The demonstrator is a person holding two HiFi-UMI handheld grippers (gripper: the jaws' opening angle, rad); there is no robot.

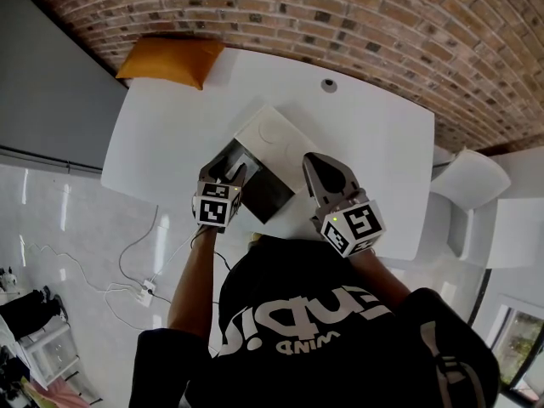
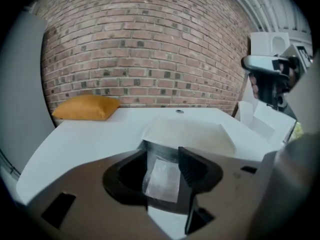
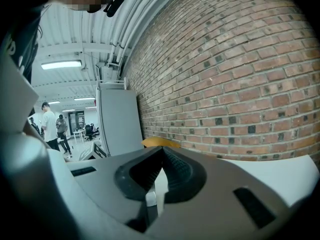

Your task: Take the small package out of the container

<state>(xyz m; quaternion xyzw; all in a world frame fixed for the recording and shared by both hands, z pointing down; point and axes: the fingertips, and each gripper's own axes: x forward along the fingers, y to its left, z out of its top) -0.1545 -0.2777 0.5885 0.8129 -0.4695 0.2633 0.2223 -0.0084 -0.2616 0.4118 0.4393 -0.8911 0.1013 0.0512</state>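
Black printed shirt on the person filled the foreground, with the broad white worktop beyond. On it sat the dark grey box container, its white lid swung open. Nearer to it, the left claw reached inside, jaws apart. The right claw hovered beside the box, jaws together and empty. Inside stood the small clear plastic package, upright between the left jaws and apparently not yet pinched.
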